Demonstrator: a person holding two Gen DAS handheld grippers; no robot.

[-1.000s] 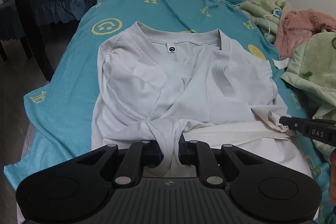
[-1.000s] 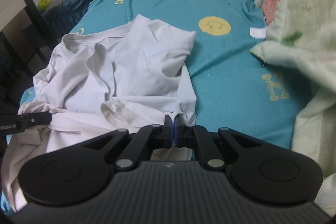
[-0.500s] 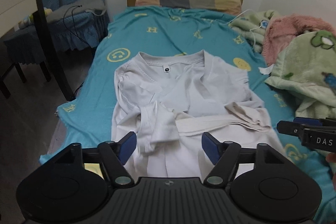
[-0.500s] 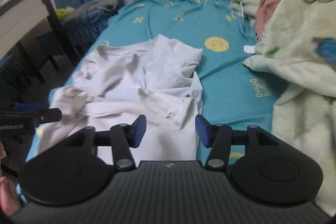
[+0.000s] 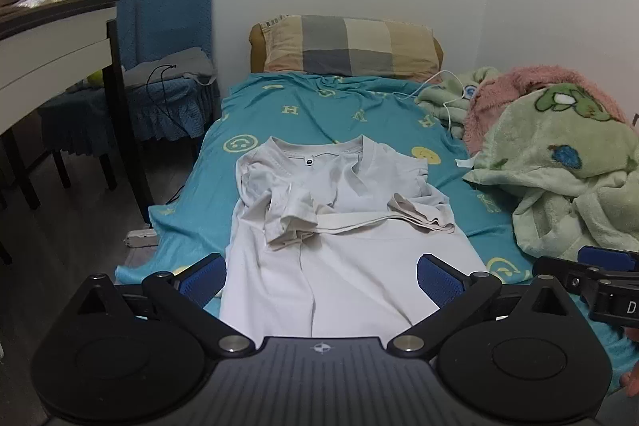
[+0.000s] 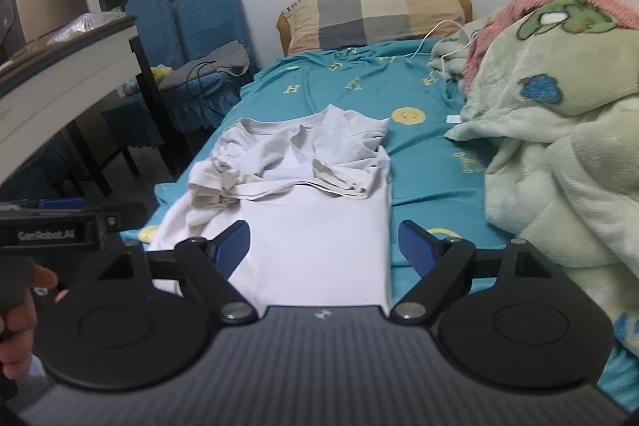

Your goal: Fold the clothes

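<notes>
Both the left tongs (image 5: 321,276) and right tongs (image 6: 324,242) gape empty above the shirt (image 5: 343,266). Its lower hem is hidden behind the tool bodies.

There is a bed with a blue-green sheet (image 5: 303,114) that has yellow smiley faces and letters on it. A checked pillow (image 5: 347,44) lies at the far end by the white wall. On one side of the bed is a heap of fluffy green blanket (image 5: 559,162) with a pink blanket (image 5: 523,82) behind it, and a white cable (image 5: 447,86) lies near them. On the other side stand blue chairs (image 5: 171,26) and a white desk (image 5: 52,42).
</notes>
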